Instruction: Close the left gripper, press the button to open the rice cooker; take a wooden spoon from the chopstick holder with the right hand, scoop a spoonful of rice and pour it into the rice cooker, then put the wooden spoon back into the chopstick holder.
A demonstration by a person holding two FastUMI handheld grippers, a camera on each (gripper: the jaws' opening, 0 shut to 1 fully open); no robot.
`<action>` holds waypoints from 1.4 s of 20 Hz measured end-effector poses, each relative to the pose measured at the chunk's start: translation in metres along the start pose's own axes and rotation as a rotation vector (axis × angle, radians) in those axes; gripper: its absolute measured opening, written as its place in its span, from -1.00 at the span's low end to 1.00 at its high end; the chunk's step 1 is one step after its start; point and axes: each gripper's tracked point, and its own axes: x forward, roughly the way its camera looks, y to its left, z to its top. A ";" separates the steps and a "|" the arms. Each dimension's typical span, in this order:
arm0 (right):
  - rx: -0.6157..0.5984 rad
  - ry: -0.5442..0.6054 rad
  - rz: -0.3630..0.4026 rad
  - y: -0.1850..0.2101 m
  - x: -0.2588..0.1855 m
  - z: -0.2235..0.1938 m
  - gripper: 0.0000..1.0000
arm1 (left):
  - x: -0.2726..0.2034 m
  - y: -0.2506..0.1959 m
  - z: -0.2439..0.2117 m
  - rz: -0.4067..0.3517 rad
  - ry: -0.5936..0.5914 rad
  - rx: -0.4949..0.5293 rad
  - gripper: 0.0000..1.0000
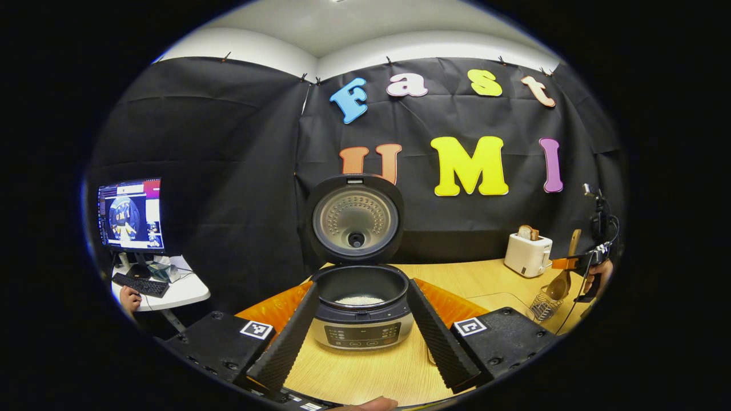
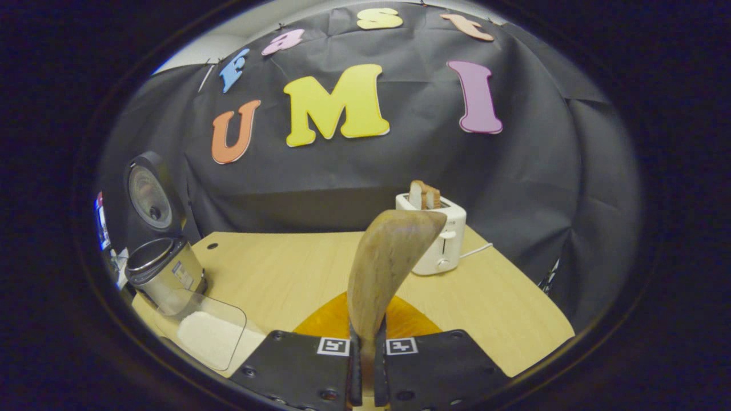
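The rice cooker (image 1: 361,319) stands straight ahead of my left gripper (image 1: 362,342) with its lid (image 1: 355,220) up and white rice in the pot. My left gripper is open, one finger to each side of the cooker's front. At the far right my right gripper (image 1: 591,260) holds the wooden spoon (image 1: 562,277) bowl down, just above the wire chopstick holder (image 1: 542,307). In the right gripper view my right gripper (image 2: 367,342) is shut on the wooden spoon (image 2: 384,268), which rises from between the fingers. The open rice cooker (image 2: 163,271) is at the left there.
A clear container of rice (image 2: 208,337) lies on the wooden table (image 2: 297,268) beside the cooker. A white toaster (image 2: 437,234) with bread stands at the back right. Off the table's left side are a monitor (image 1: 131,214), a keyboard and a person's hand (image 1: 130,297).
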 end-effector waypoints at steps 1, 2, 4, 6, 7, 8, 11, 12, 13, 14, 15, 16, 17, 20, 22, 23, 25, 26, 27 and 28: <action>-0.007 -0.011 0.009 0.005 -0.007 0.006 -0.84 | -0.001 0.000 0.000 -0.002 -0.001 0.000 1.00; -0.005 -0.019 0.021 0.011 -0.012 0.011 -0.83 | -0.001 -0.001 0.000 -0.004 -0.002 0.001 0.97; -0.007 -0.038 0.034 0.020 -0.027 0.022 -0.83 | -0.001 -0.001 -0.001 -0.006 0.003 0.002 0.98; -0.022 -0.065 0.048 0.033 -0.042 0.034 -0.83 | -0.001 0.000 -0.002 -0.006 0.007 0.000 0.97; -0.030 -0.078 0.059 0.041 -0.049 0.039 -0.83 | 0.000 0.000 -0.002 -0.007 0.007 -0.001 0.98; -0.039 -0.086 0.068 0.049 -0.055 0.042 -0.87 | 0.001 0.001 -0.002 -0.005 0.007 -0.002 1.00; -0.047 -0.110 0.080 0.072 -0.068 0.052 -0.83 | 0.001 0.000 -0.003 -0.008 0.010 -0.006 0.98; -0.053 -0.117 0.089 0.082 -0.070 0.053 -0.83 | 0.001 0.000 -0.004 -0.007 0.014 -0.004 0.98; -0.073 -0.124 0.110 0.094 -0.073 0.055 -0.83 | 0.001 0.000 -0.005 -0.006 0.017 -0.002 0.98; -0.085 -0.133 0.120 0.104 -0.074 0.056 -0.84 | 0.001 0.000 -0.006 -0.004 0.019 0.000 0.97; -0.101 -0.131 0.124 0.114 -0.075 0.055 -0.84 | 0.002 0.000 -0.006 -0.004 0.021 0.003 0.98; -0.109 -0.118 0.126 0.123 -0.075 0.050 -0.84 | 0.003 -0.001 -0.006 -0.004 0.022 0.004 0.97; -0.114 -0.106 0.145 0.137 -0.075 0.045 -0.84 | 0.003 -0.002 -0.007 -0.006 0.024 0.005 0.97; -0.130 -0.068 0.185 0.171 -0.066 0.027 -0.83 | 0.003 -0.003 -0.008 -0.008 0.027 0.019 0.98; -0.151 -0.061 0.180 0.187 -0.058 0.016 -0.87 | 0.003 -0.003 -0.009 -0.008 0.028 0.025 0.98; -0.163 -0.058 0.177 0.194 -0.056 0.011 -0.87 | 0.003 -0.003 -0.009 -0.009 0.029 0.025 0.98; -0.177 -0.047 0.180 0.208 -0.044 -0.003 -0.84 | 0.005 0.000 -0.008 -0.006 0.028 0.021 0.98; -0.184 -0.037 0.180 0.214 -0.038 -0.011 -0.84 | 0.005 0.002 -0.008 -0.001 0.028 0.016 0.98; -0.191 -0.021 0.173 0.216 -0.032 -0.020 -0.81 | 0.005 0.005 -0.009 0.002 0.028 0.008 0.98; -0.199 -0.008 0.163 0.218 -0.026 -0.029 -0.82 | 0.006 0.006 -0.009 0.005 0.029 0.000 0.98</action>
